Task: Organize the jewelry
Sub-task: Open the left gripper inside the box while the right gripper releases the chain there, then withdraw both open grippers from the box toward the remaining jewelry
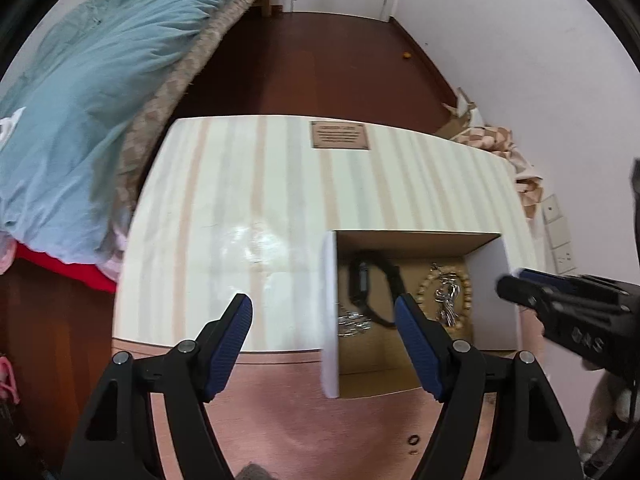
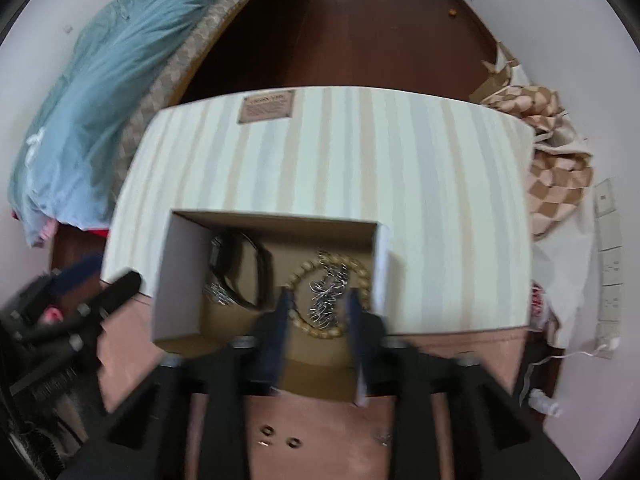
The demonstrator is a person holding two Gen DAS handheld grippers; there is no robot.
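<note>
An open cardboard box sits at the front edge of a striped table. Inside lie a black watch, a wooden bead bracelet, a silver chain on the bracelet, and another silver chain beside the watch. My left gripper is open and empty, its fingers astride the box's left wall. My right gripper is open and empty above the box's front, over the bracelet. It also shows in the left wrist view.
The striped table carries a brown label at its far edge. A bed with a blue duvet stands to the left. Small dark rings lie on the pink front surface. Checkered bags sit to the right.
</note>
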